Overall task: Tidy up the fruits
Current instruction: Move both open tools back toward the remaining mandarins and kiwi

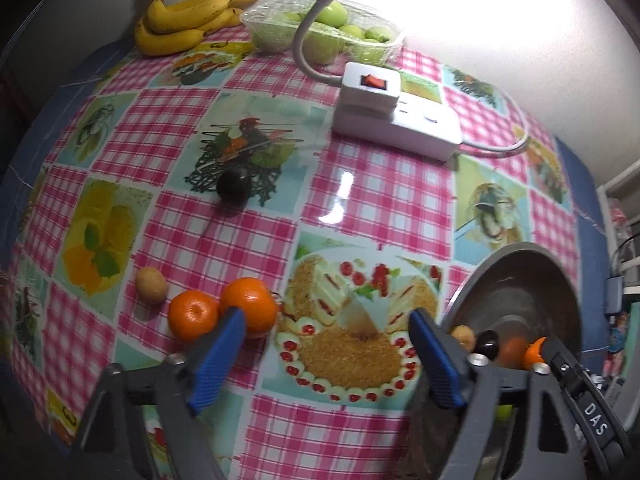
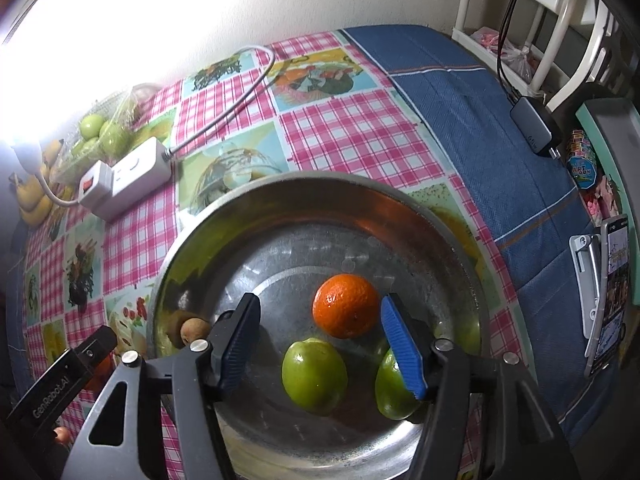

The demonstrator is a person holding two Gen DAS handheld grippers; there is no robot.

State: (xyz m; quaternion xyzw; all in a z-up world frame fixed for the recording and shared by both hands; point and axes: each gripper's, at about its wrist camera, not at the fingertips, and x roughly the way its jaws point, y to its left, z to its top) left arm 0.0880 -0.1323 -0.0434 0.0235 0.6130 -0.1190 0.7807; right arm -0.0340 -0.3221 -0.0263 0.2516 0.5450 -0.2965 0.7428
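Over the metal bowl (image 2: pixel 320 208), the right hand-held gripper (image 2: pixel 320 344) hangs with jaws apart, gripping nothing; below sit a tangerine (image 2: pixel 346 306) and two green fruits (image 2: pixel 314 376), one partly behind the right finger. At the lower left of the left wrist view, two tangerines (image 1: pixel 192 316) touch on the checked surface (image 1: pixel 360 200), beside the wide-open, empty left hand-held gripper (image 1: pixel 324 356). Bananas (image 1: pixel 184 16) lie at upper left.

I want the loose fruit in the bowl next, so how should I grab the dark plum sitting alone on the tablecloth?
Grip the dark plum across its widest middle, coming straight down from above. It is round and nothing crowds it, so any jaw angle should fit.
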